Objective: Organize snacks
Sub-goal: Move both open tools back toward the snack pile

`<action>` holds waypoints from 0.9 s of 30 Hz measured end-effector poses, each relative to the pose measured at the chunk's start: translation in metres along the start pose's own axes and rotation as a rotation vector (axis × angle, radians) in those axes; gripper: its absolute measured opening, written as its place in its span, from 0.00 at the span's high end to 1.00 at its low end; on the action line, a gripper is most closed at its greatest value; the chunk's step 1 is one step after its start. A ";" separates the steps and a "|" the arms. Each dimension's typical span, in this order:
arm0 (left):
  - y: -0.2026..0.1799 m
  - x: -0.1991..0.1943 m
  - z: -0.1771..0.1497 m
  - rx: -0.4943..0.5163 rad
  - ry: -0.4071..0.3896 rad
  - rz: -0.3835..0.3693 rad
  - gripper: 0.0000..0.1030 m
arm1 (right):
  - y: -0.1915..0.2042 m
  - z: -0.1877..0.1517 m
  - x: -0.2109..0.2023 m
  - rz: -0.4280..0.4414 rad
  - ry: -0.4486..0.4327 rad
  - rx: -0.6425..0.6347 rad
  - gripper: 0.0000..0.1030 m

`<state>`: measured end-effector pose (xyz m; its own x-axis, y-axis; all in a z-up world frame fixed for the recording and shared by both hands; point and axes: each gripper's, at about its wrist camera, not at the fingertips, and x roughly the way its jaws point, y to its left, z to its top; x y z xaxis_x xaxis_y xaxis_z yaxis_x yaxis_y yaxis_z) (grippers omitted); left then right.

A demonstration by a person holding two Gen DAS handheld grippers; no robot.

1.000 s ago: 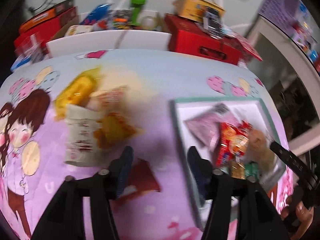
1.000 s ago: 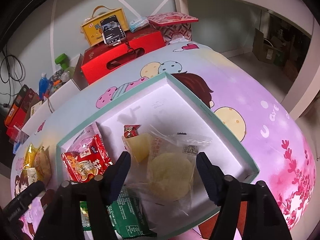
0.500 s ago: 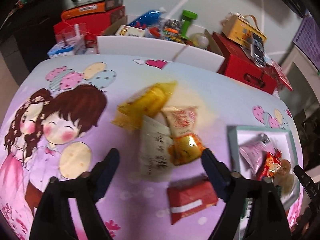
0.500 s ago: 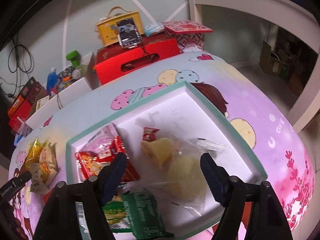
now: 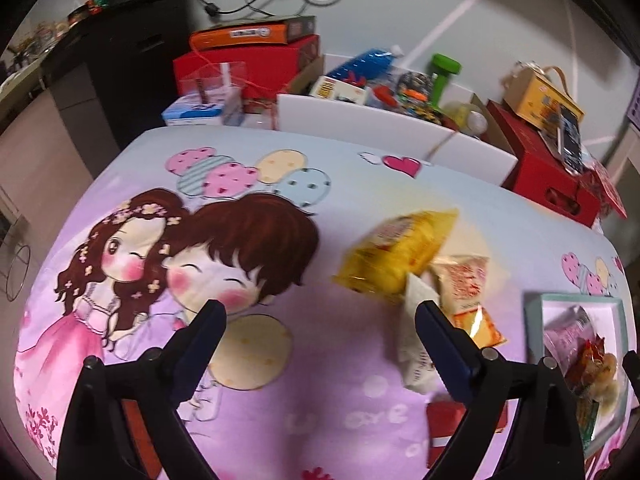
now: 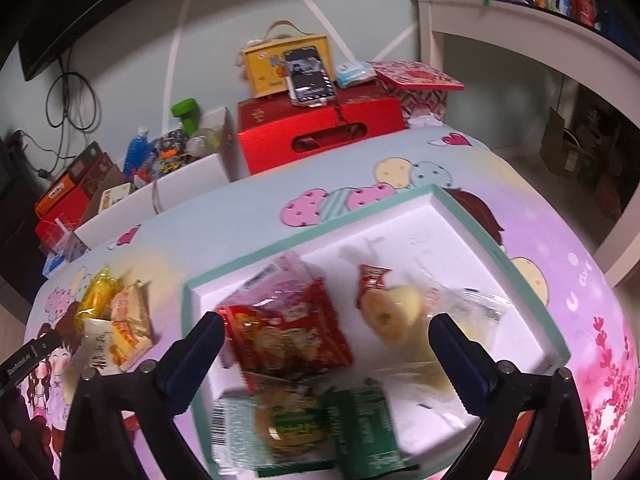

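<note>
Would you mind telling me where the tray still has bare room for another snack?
The tray's far corner, beyond the jelly cup, is bare white. The near half is crowded: the red packet overlaps the pink one, with green packets in front.

One tray [image 6: 460, 210], five loose snack packets [image 5: 396, 256] outside it.

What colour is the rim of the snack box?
Teal green, with a white inside; the box rim shows best in the right wrist view.
</note>
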<state>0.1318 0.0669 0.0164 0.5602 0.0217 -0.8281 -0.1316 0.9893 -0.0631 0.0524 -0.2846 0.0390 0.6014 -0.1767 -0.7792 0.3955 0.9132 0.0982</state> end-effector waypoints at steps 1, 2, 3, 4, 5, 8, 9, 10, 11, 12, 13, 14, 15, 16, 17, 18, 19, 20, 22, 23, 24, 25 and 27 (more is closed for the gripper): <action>0.003 -0.001 0.000 -0.006 -0.004 0.004 0.07 | 0.005 -0.001 -0.001 0.007 -0.004 -0.004 0.00; 0.007 -0.002 0.001 -0.011 -0.007 0.007 0.07 | 0.011 -0.001 -0.002 0.018 -0.008 -0.009 0.00; 0.010 -0.002 0.001 -0.016 -0.008 0.010 0.07 | 0.018 -0.002 -0.003 0.031 -0.013 -0.018 0.00; 0.012 -0.002 0.002 -0.020 -0.008 0.012 0.07 | 0.023 -0.003 -0.004 0.038 -0.017 -0.025 0.00; 0.015 -0.002 0.002 -0.025 -0.008 0.013 0.07 | 0.030 -0.004 -0.005 0.047 -0.021 -0.036 0.00; 0.021 -0.003 0.003 -0.024 -0.002 0.010 0.07 | 0.050 -0.008 -0.006 0.068 -0.028 -0.065 0.00; 0.022 -0.002 0.003 -0.021 0.004 0.009 0.07 | 0.057 -0.009 -0.006 0.080 -0.027 -0.075 0.00; 0.023 -0.002 0.002 -0.017 0.011 0.010 0.07 | 0.066 -0.012 -0.006 0.094 -0.021 -0.090 0.00; 0.024 -0.001 0.002 -0.012 0.019 0.010 0.07 | 0.073 -0.014 -0.005 0.106 -0.015 -0.104 0.00; 0.024 0.000 0.001 -0.008 0.026 0.011 0.07 | 0.080 -0.016 -0.005 0.118 -0.008 -0.119 0.00; 0.025 0.001 0.000 -0.007 0.035 0.014 0.07 | 0.088 -0.018 -0.005 0.130 -0.001 -0.135 0.00; 0.026 0.002 -0.001 -0.006 0.040 0.014 0.07 | 0.096 -0.021 -0.004 0.142 0.006 -0.150 0.00; 0.027 0.002 -0.002 -0.004 0.046 0.013 0.07 | 0.103 -0.023 -0.003 0.153 0.013 -0.160 0.00; 0.027 0.002 -0.003 -0.003 0.049 0.012 0.07 | 0.109 -0.024 -0.002 0.162 0.019 -0.166 0.00; 0.028 0.002 -0.003 -0.002 0.052 0.012 0.07 | 0.115 -0.027 -0.001 0.172 0.028 -0.175 0.00; 0.030 0.002 -0.004 -0.004 0.054 0.014 0.07 | 0.120 -0.029 0.001 0.180 0.038 -0.187 0.00; 0.031 0.002 -0.005 -0.005 0.057 0.017 0.07 | 0.127 -0.033 0.002 0.185 0.047 -0.204 0.00; 0.032 0.002 -0.006 -0.006 0.061 0.018 0.07 | 0.134 -0.036 0.003 0.189 0.054 -0.224 0.00; 0.034 0.004 -0.009 -0.002 0.075 0.019 0.07 | 0.145 -0.041 0.005 0.196 0.063 -0.256 0.00; 0.034 0.006 -0.010 0.001 0.085 0.023 0.07 | 0.149 -0.044 0.006 0.201 0.069 -0.266 0.00; 0.035 0.009 -0.012 0.005 0.095 0.028 0.07 | 0.153 -0.047 0.007 0.209 0.081 -0.275 0.00; 0.035 0.011 -0.014 0.009 0.106 0.033 0.07 | 0.157 -0.050 0.009 0.219 0.095 -0.285 0.00; 0.035 0.019 -0.018 0.018 0.135 0.038 0.07 | 0.164 -0.055 0.013 0.237 0.119 -0.309 0.00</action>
<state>0.1225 0.0989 -0.0115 0.4398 0.0407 -0.8972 -0.1349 0.9906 -0.0212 0.0868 -0.1167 0.0105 0.5590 0.0795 -0.8254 0.0177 0.9940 0.1077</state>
